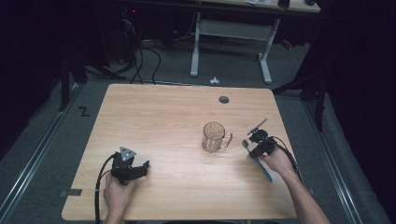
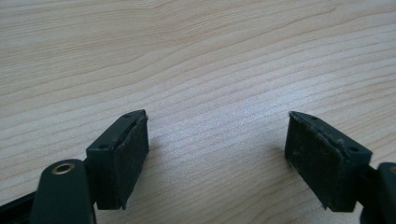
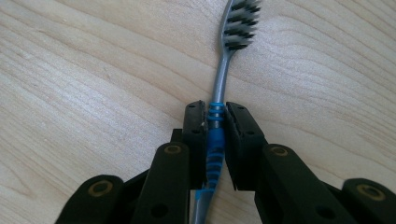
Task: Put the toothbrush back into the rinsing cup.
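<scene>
One toothbrush [image 3: 218,135] sits pinched between the right gripper [image 3: 215,112] jaws, bristles toward 12 o'clock, above the table [image 1: 163,121]; glass mug [image 1: 215,136] just at its 9 o'clock. Left gripper [image 2: 217,140] gapes wide, empty.

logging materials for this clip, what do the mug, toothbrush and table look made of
Mug: clear glass, see-through with dimpled walls, though clear plastic is possible. Toothbrush: smooth grey plastic with blue ribbed grip, likely rubbery, and dark-and-white bristles. Table: pale wood grain, matte; probably laminate, not certain.
</scene>
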